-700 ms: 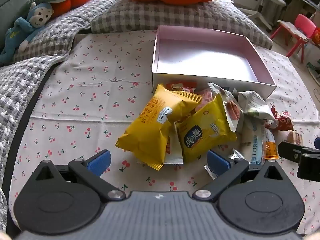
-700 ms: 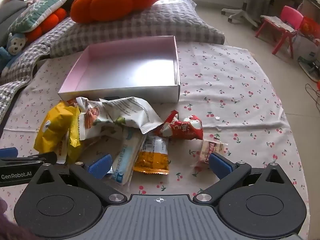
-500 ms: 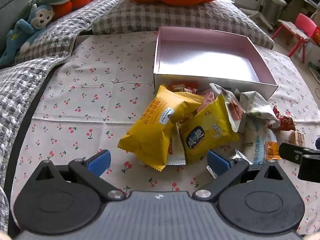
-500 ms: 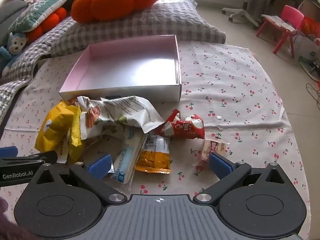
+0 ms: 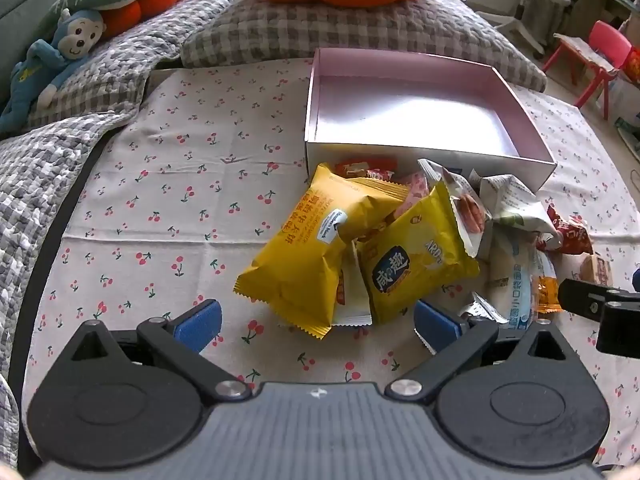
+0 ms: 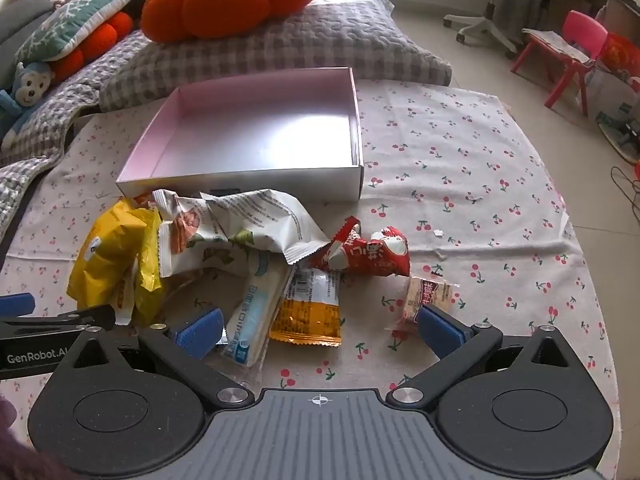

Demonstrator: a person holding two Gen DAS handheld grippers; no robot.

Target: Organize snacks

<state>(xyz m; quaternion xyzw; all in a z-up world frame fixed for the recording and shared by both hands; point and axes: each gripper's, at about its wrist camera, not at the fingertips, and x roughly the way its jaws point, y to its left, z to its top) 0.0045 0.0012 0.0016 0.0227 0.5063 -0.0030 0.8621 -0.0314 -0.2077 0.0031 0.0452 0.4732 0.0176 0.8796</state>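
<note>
The left claw is spread wide and holds nothing, hovering just short of the near corner of a puffy yellow foil snack pouch. A second yellow pouch with a dark blue label leans against the first, with a flat white packet partly trapped beneath them. The right claw is likewise wide apart and empty, poised over a long white-and-blue wrapped bar and a flat orange-and-clear sachet. Beyond these lie a crumpled white printed bag, a twisted red wrapper and a small pale packet just beside the right fingertip. All of this sits heaped on the cherry-print cloth against the near wall of a shallow pink-lined cardboard box, which is empty.

These packs look light, air-filled and slick; squeezing the middle would likely crush the contents or let the foil slip. The crimped, serrated end seams seem the safer hold.
</note>
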